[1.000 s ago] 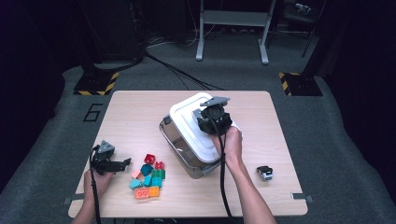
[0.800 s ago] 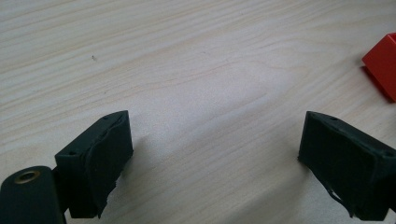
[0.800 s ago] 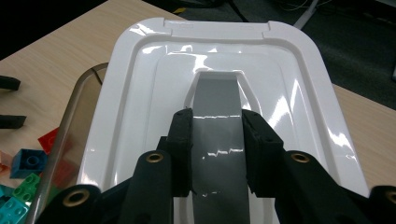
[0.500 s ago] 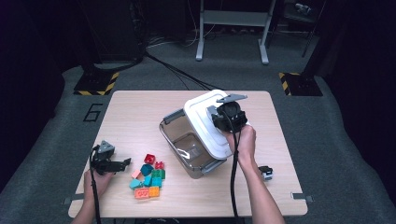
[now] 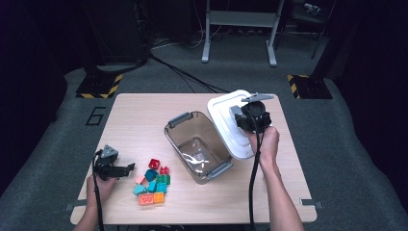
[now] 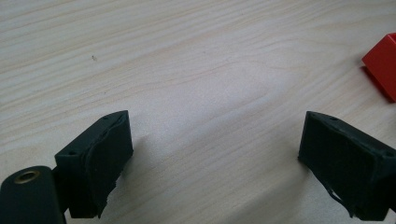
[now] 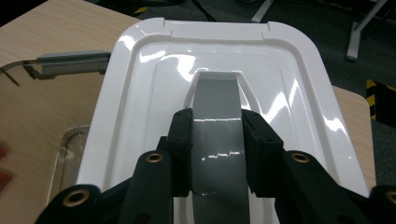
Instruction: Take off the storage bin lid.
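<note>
Lid [image 5: 230,126], clamped by its grey handle [image 7: 218,140] in my right gripper [image 5: 251,118], hangs just right of the bin [image 5: 198,147]; left gripper [image 5: 115,168] idle, unclenched; a tilted lid may slip free.

left tool [image 5: 126,168]: black body, grey three-cornered plate fitted, black cable trailed | right tool [image 7: 215,140]: black jaws, brass-coloured screw holes noted, black cable trailed | sleeves: none worn, forearms left uncovered
</note>
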`<state>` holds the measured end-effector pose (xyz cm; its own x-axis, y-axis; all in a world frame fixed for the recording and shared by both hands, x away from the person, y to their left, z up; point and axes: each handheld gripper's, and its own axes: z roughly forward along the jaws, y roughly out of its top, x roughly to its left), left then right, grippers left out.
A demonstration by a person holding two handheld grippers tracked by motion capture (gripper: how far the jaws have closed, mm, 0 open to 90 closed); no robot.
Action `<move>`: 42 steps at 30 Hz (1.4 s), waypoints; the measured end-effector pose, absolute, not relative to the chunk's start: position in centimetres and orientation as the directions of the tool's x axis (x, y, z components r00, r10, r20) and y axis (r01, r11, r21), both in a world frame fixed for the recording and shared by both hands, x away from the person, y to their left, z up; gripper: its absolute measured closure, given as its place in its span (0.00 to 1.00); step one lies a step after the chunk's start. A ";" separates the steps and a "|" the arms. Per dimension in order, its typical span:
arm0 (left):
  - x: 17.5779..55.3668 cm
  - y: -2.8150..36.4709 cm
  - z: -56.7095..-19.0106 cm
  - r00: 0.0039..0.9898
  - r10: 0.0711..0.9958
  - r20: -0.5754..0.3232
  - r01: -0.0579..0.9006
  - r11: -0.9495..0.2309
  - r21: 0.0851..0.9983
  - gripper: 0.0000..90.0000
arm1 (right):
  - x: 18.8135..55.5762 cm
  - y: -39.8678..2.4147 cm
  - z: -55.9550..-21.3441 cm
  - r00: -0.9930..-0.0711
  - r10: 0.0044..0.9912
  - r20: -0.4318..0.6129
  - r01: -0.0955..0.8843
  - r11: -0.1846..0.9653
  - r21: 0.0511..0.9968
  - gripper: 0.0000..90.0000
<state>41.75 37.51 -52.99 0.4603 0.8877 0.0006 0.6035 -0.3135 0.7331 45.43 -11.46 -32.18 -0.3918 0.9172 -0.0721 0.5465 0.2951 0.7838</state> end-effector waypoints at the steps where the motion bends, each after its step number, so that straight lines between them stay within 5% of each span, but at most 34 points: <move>1: 41.8 37.5 -53.0 0.459 0.888 0.001 0.602 -0.312 0.735 0.11 | 45.7 -11.9 -32.3 -0.381 0.922 -0.072 0.552 0.289 0.782 0.75; 25: 41.8 37.5 -53.1 0.457 0.890 -0.002 0.601 -0.307 0.738 0.11 | 51.1 -15.2 -38.1 -0.184 0.982 -0.045 0.678 0.160 0.717 0.74; 42: 41.8 37.5 -53.1 0.459 0.889 -0.002 0.600 -0.308 0.738 0.11 | 53.5 -14.5 -43.3 -0.163 0.986 -0.022 0.735 0.136 0.664 0.74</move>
<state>41.77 37.49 -53.06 0.4587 0.8886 -0.0018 0.6001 -0.3082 0.7382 53.47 -14.52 -43.28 -0.1628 0.9864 -0.0222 0.7349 0.1363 0.6644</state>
